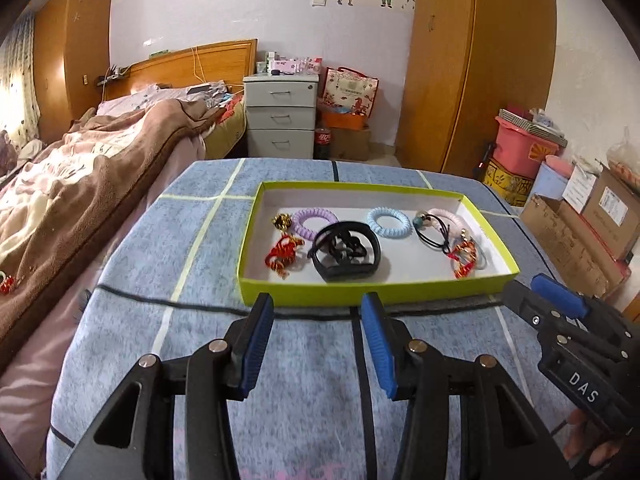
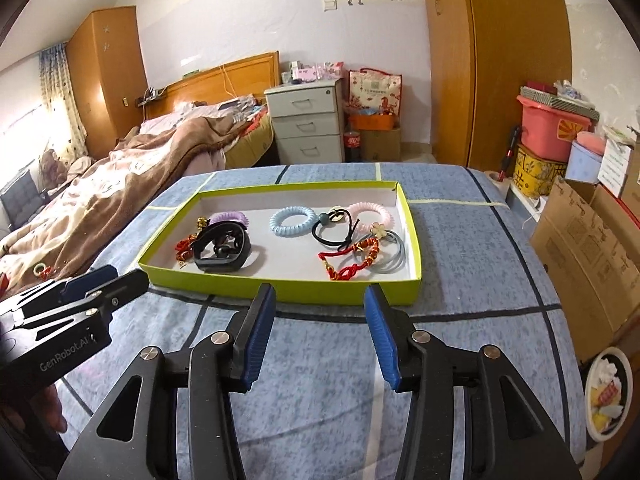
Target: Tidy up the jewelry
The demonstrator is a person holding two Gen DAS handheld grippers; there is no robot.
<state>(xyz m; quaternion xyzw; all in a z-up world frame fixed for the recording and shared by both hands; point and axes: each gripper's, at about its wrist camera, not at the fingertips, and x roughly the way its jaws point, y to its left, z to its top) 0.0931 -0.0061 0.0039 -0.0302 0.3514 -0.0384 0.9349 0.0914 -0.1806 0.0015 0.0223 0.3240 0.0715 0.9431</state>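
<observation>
A lime-green shallow box (image 1: 360,295) (image 2: 280,290) sits on the blue checked cloth. It holds a purple coil band (image 1: 310,220), a blue coil band (image 1: 389,222) (image 2: 293,220), a pink coil band (image 2: 370,214), a black wristband (image 1: 347,256) (image 2: 222,250), black hair ties (image 1: 434,232) (image 2: 334,234) and red cord bracelets (image 1: 282,254) (image 2: 354,262). My left gripper (image 1: 318,312) is open and empty, just short of the box's near wall. My right gripper (image 2: 320,304) is open and empty, also at the near wall; it shows in the left view (image 1: 532,292).
A bed with a brown blanket (image 1: 80,184) lies to the left, with a small red trinket (image 1: 6,282) on it. A grey drawer unit (image 1: 280,116) and wardrobe (image 1: 476,68) stand behind. Cardboard boxes (image 2: 588,256) and a bin (image 2: 608,394) are at the right.
</observation>
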